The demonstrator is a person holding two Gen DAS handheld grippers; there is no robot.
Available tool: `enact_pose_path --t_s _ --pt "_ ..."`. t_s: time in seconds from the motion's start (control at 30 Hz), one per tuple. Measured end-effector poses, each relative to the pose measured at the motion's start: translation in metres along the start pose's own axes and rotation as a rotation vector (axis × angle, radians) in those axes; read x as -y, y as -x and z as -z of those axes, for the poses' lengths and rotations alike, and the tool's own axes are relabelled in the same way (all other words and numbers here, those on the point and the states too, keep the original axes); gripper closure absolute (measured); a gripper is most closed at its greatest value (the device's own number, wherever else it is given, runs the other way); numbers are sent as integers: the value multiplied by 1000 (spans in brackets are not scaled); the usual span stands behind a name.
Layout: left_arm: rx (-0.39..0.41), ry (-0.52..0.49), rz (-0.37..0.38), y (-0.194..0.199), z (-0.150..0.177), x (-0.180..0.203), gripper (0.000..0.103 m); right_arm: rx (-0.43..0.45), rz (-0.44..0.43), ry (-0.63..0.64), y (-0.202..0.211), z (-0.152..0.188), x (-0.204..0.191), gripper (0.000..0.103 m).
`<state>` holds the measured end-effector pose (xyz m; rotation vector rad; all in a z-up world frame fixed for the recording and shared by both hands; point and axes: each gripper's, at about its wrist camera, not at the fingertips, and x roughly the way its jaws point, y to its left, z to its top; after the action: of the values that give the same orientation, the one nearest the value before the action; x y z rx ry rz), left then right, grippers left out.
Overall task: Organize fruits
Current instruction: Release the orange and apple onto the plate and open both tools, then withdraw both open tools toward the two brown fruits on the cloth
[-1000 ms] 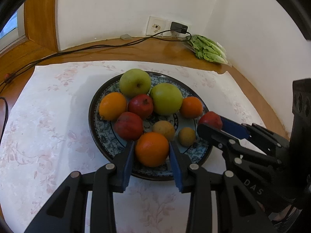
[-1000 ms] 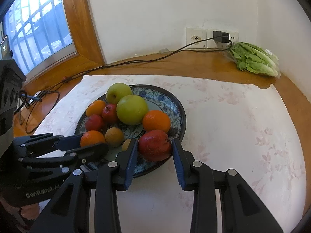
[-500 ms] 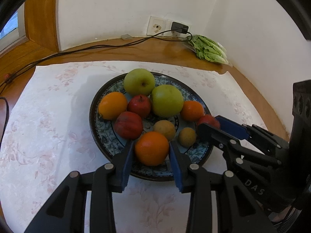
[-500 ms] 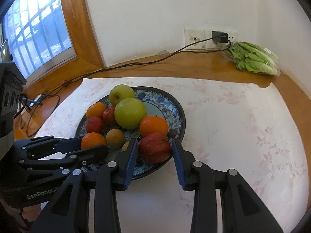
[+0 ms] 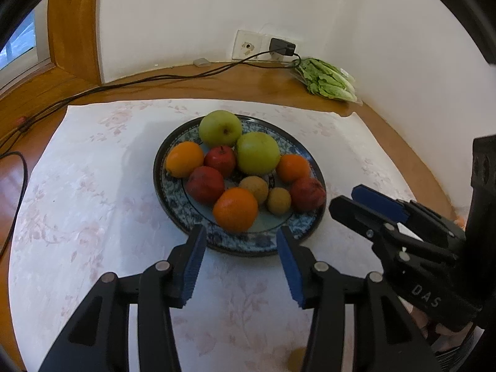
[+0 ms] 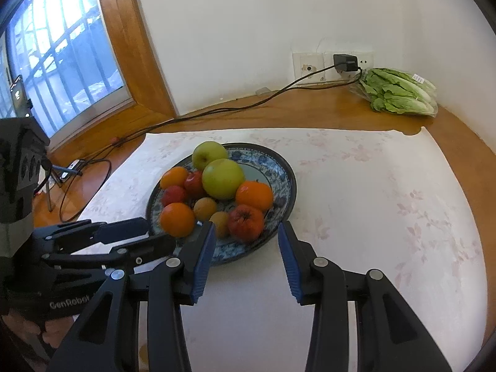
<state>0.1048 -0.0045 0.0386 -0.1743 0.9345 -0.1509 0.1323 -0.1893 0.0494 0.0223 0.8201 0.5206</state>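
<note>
- Left claw [image 5: 240, 241]: open, empty, lower centre, just short of plate [image 5: 173, 197].
- Right claw [image 6: 246, 238]: open, empty, at plate's near rim.
- Plate: nine fruits, mid-frame on desk [image 5: 217, 82].

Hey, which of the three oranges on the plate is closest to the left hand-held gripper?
The orange at the plate's near edge, just ahead of the open left hand-held gripper. The other two oranges sit farther back, at the plate's left and right sides.
</note>
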Motion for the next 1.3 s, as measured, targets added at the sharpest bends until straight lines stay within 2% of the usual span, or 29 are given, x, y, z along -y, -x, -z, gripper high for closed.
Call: enact_pose_path --t_s 0.67,1.3 --pt "-26 16 -5 41 43 -1 52 -45 -42 -26 50 54 -23 60" --pt "-42 80 -42 56 68 -25 52 -117 -126 46 59 92 -61 61"
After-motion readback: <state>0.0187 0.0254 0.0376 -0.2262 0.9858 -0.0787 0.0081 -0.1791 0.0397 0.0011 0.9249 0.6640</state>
